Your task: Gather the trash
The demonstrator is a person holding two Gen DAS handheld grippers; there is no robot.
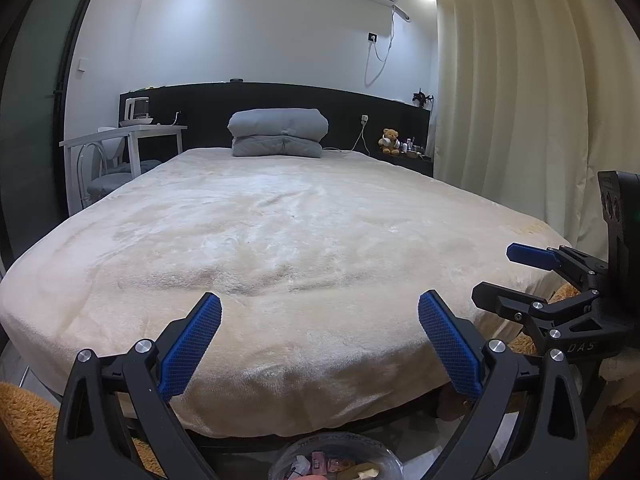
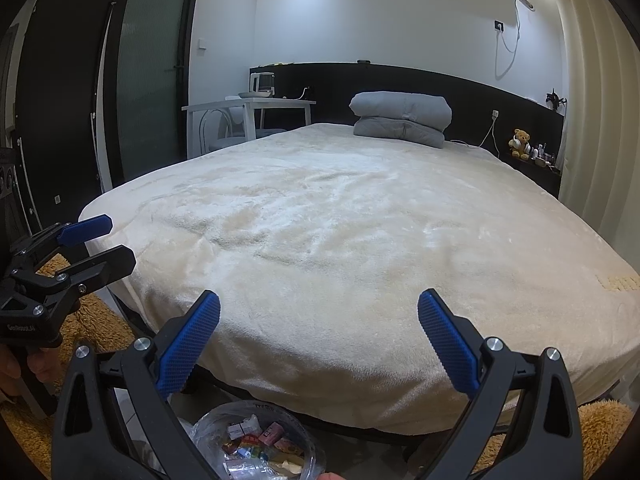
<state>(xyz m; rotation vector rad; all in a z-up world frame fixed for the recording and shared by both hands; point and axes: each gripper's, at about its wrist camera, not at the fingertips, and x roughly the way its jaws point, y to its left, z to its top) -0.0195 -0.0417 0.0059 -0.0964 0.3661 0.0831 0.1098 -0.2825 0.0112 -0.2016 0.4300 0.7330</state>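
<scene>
A trash bin (image 2: 256, 444) lined with clear plastic stands on the floor at the foot of the bed, holding several small wrappers and boxes; its rim also shows in the left wrist view (image 1: 336, 458). My left gripper (image 1: 320, 320) is open and empty, held above the bin facing the bed; it also shows at the left of the right wrist view (image 2: 108, 240). My right gripper (image 2: 319, 318) is open and empty beside it, and it shows at the right of the left wrist view (image 1: 496, 276). No loose trash shows on the bed.
A wide bed with a cream blanket (image 1: 280, 240) fills the view, with a folded grey quilt (image 1: 278, 132) at its head. A white table and chair (image 1: 128, 140) stand left, curtains (image 1: 520, 100) right. An orange rug (image 2: 600, 432) covers the floor.
</scene>
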